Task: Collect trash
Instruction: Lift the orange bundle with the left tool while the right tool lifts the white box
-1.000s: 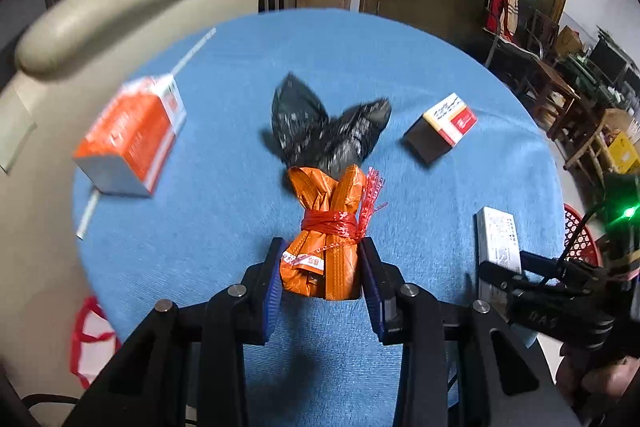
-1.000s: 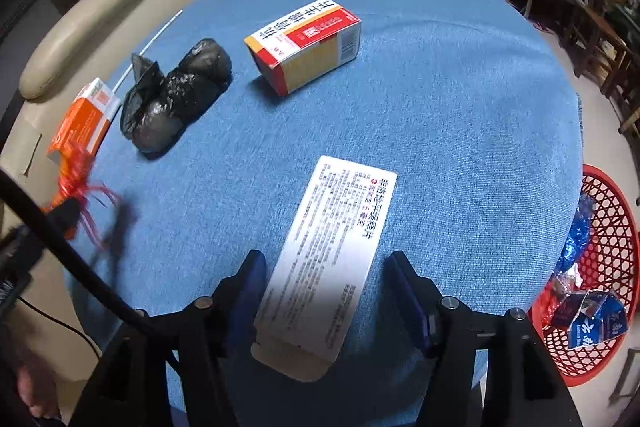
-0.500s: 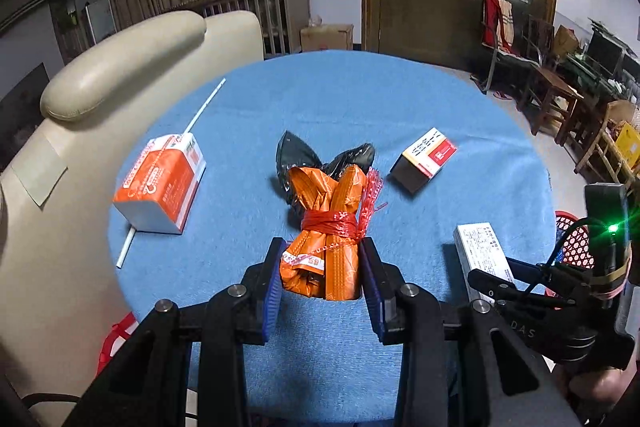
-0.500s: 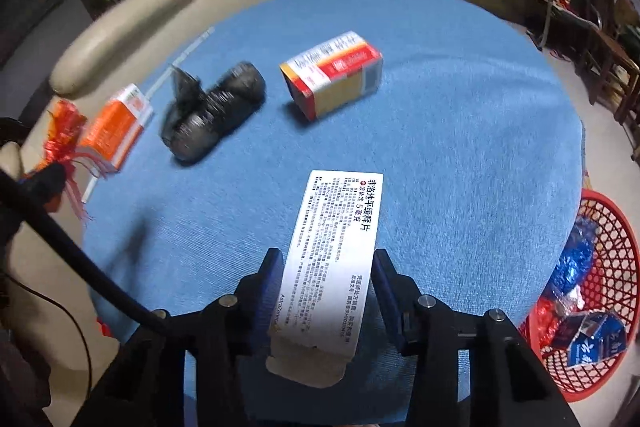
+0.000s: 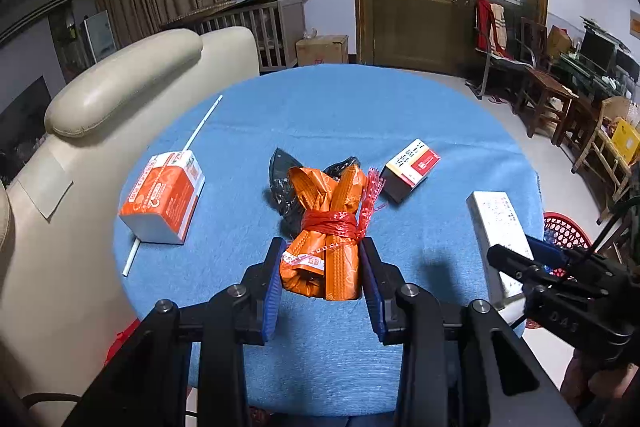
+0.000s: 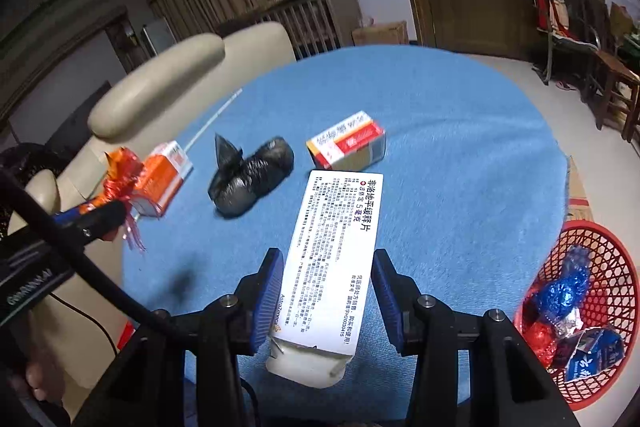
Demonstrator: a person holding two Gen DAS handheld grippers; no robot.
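The left gripper [image 5: 322, 263] has its blue pads clamped on the lower end of a crumpled orange plastic wrapper bundle [image 5: 326, 227] tied round the middle with red netting. The bundle's long axis runs straight away from the camera, toward 12 o'clock, with its knotted upper ends pointing at the far side of the round table with the blue cloth [image 5: 360, 107]; it appears raised off the cloth.

The right gripper [image 6: 326, 291] has closed within the last second, and its pads now press both long sides of a flat white rectangular medicine box printed with black text [image 6: 336, 251]. The box's long axis also lies along the fingers, its far end pointing to 12 o'clock and leaning slightly toward 1, its open near flap toward the camera. It seems held above the cloth.

On the table in the right wrist view, a knotted black plastic bag [image 6: 250, 179] lies at 10 o'clock from the white box, and a small red, yellow and white carton [image 6: 348, 143] lies just beyond the box's far end. An orange and white drink carton [image 6: 164, 175] with a white straw [image 6: 214, 119] sits near the table's edge at 9 o'clock, beside a cream leather armchair [image 6: 160, 83]. A red plastic mesh basket [image 6: 596, 307] holding crumpled blue and red wrappers stands on the floor at 3 o'clock.
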